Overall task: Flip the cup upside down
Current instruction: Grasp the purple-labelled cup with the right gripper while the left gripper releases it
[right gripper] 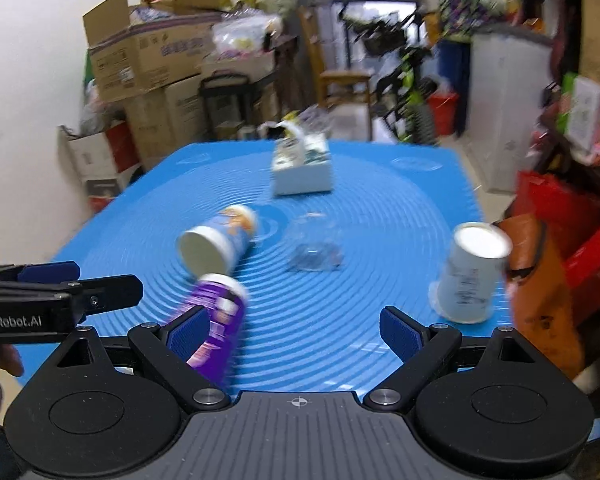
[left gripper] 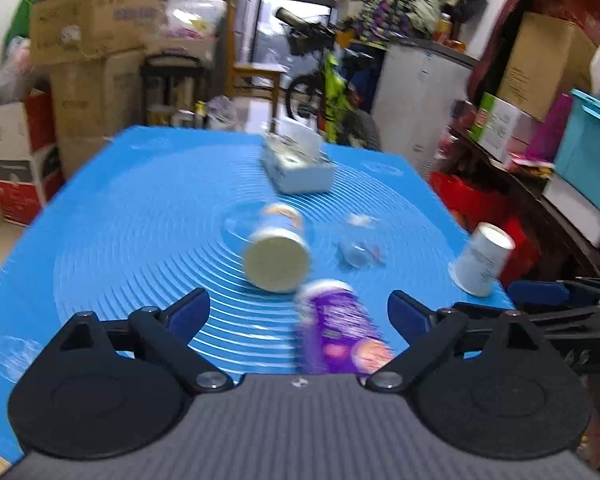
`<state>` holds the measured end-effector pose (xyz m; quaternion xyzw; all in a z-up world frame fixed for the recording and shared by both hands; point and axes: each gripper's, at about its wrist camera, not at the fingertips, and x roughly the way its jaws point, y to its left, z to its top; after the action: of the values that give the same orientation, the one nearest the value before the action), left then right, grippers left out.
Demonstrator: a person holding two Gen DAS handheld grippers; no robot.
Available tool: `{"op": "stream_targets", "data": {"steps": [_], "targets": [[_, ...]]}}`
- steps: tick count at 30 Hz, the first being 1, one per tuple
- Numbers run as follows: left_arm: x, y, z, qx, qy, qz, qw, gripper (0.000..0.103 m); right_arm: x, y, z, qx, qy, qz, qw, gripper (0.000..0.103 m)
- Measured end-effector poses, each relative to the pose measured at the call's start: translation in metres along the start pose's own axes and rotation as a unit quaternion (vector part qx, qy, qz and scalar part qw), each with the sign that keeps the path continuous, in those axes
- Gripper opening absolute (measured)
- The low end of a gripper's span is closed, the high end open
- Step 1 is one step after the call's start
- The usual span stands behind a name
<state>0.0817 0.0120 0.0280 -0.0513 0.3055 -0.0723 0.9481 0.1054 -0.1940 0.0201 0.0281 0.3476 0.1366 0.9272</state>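
Observation:
A white paper cup [left gripper: 481, 261] stands upside down near the right edge of the blue mat [left gripper: 140, 208]; it also shows in the right wrist view [right gripper: 470, 274]. A blue-patterned cup [left gripper: 278, 250] lies on its side mid-mat, base toward me, also seen from the right wrist [right gripper: 216, 242]. A purple cup [left gripper: 338, 332] lies on its side close in front, also in the right wrist view [right gripper: 218, 320]. My left gripper [left gripper: 298, 314] is open, the purple cup between its fingers. My right gripper [right gripper: 296, 330] is open and empty, the purple cup behind its left finger.
A clear plastic cup [right gripper: 314, 246] lies on the mat [right gripper: 380, 200] between the paper cups. A white tissue box [right gripper: 302, 170] stands at the far end. Cardboard boxes, a chair, a bicycle and shelves surround the table.

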Motion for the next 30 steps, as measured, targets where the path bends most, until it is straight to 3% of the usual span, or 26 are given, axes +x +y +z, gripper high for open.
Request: {"op": "stream_targets", "data": {"steps": [3,10,15,19,21,24,30], "targets": [[0.006,0.022,0.003,-0.021,0.008,0.023,0.9995,0.096,0.024,0.011,0.018,-0.004,0.052,0.036,0.998,0.092],[0.034,0.062,-0.011,-0.046,0.036,0.067,0.996,0.096,0.088,0.029,0.041,0.02,0.168,0.073,0.983,0.091],[0.045,0.078,-0.022,-0.059,0.056,0.071,0.9941,0.096,0.123,0.03,0.043,0.041,0.225,0.077,0.97,0.089],[0.045,0.08,-0.025,-0.052,0.059,0.068,0.9946,0.096,0.143,0.029,0.041,0.057,0.265,0.091,0.958,0.074],[0.045,0.081,-0.026,-0.048,0.058,0.067,0.9949,0.096,0.142,0.029,0.041,0.066,0.266,0.098,0.957,0.07],[0.044,0.08,-0.026,-0.045,0.055,0.063,0.9955,0.096,0.13,0.035,0.041,0.043,0.234,0.088,0.967,0.069],[0.039,0.075,-0.026,-0.042,0.045,0.056,0.9966,0.096,0.086,0.037,0.044,0.021,0.114,0.06,0.991,0.069]]}}
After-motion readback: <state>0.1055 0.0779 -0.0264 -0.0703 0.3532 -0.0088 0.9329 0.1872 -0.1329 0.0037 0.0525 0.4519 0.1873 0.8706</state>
